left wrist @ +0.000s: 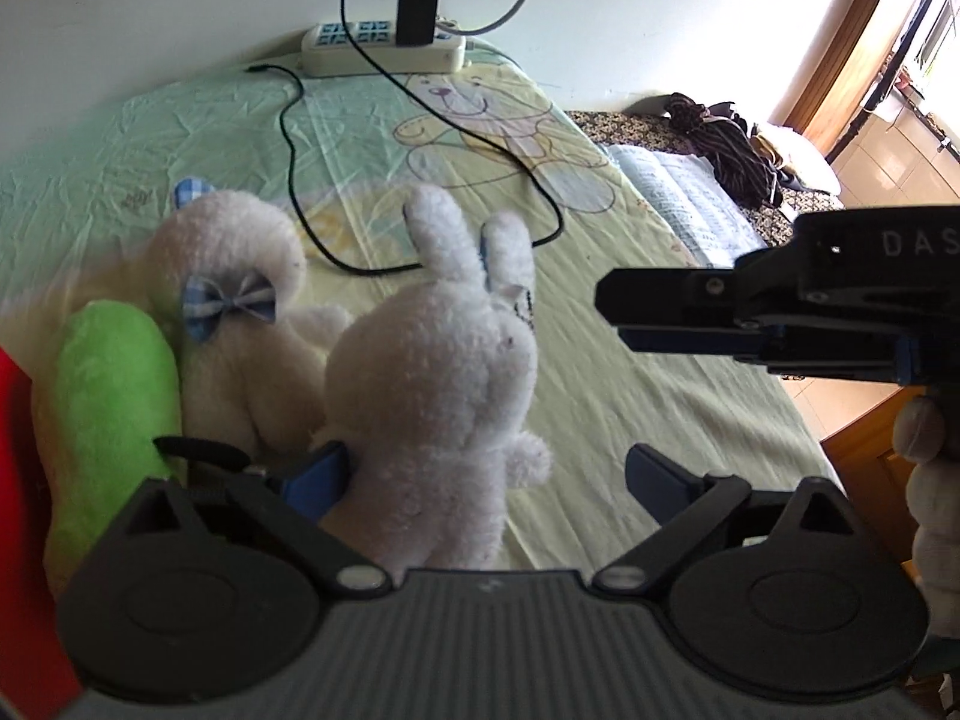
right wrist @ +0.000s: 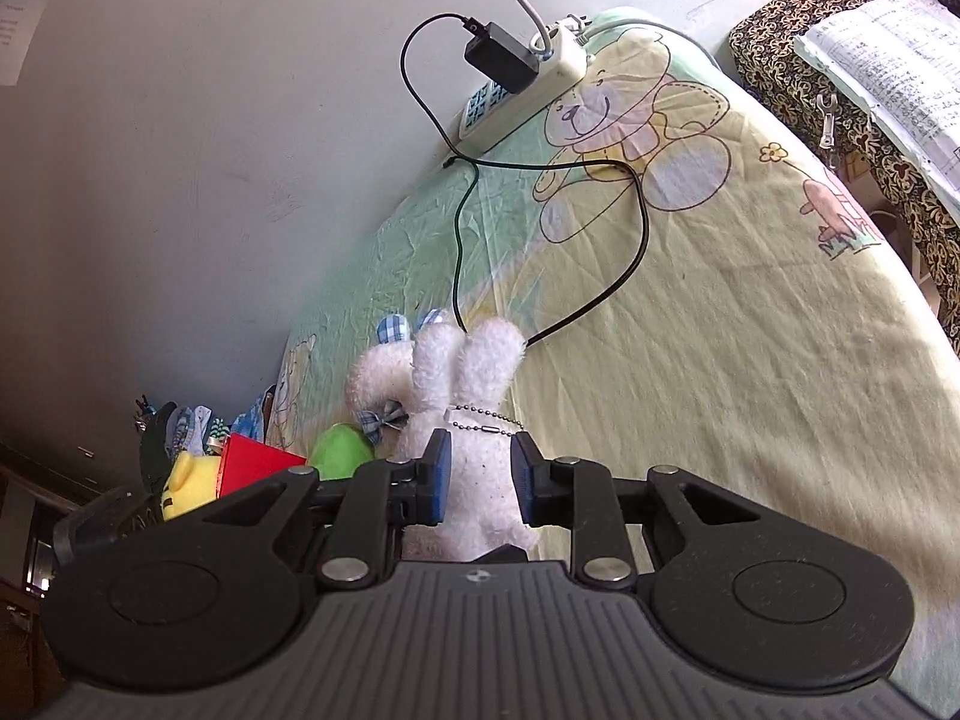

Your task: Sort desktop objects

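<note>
Left gripper [left wrist: 489,474] is wide open around the white bunny [left wrist: 432,372], near the left edge of the cloth-covered desk [left wrist: 630,390]. Right gripper [right wrist: 480,480] hovers narrow and empty. Close now and the left pad could snag the bow plush [left wrist: 228,252] alongside.

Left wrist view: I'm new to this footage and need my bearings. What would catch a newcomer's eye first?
First, the white plush rabbit in the centre, between the wide-open fingers of the left gripper. Just left of it are a cream plush with a blue checked bow and a green plush. The right gripper reaches in from the right, clear of the rabbit.
</note>
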`<state>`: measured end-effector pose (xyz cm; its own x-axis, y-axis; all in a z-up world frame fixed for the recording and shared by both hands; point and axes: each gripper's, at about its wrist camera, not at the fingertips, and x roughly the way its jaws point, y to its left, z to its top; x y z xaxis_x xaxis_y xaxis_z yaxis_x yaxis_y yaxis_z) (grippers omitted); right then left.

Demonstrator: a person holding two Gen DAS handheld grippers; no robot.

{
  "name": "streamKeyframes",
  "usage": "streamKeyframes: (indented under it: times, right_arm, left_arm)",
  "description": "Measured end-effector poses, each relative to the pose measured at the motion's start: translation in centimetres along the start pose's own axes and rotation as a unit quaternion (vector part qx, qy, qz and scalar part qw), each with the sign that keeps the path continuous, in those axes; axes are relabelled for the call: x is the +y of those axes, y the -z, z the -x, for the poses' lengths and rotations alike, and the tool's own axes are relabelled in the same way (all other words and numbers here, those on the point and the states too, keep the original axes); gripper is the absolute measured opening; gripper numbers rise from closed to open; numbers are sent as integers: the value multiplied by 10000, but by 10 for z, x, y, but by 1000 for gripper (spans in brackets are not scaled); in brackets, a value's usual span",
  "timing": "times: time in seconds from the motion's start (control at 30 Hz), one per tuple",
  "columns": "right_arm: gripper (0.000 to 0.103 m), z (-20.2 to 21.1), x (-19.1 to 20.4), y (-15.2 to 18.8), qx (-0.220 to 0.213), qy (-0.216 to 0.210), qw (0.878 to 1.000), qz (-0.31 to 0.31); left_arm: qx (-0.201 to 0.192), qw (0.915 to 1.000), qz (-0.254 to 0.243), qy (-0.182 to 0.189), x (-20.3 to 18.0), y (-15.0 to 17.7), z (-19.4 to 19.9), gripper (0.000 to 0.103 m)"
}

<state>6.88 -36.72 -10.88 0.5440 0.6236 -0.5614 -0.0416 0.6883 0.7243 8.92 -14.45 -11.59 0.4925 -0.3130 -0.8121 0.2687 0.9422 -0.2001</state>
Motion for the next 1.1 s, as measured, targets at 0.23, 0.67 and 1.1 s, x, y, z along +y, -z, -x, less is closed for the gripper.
streamKeyframes:
  times: [0.23, 0.67, 1.1]
  right_arm:
    - [26, 11, -22, -4, 52, 120, 9999, -81]
    - [39, 28, -58, 13, 230, 216, 9988, -364]
    - [48, 30, -88, 19, 232, -100, 9918, -1253]
  left_arm:
    - [-174, 9967, -444, 654, -41, 1, 14, 101]
    - [-127, 9875, -558, 1466, -46, 9, 43, 100]
    - [743, 9895, 168, 1229, -23, -6, -46, 74]
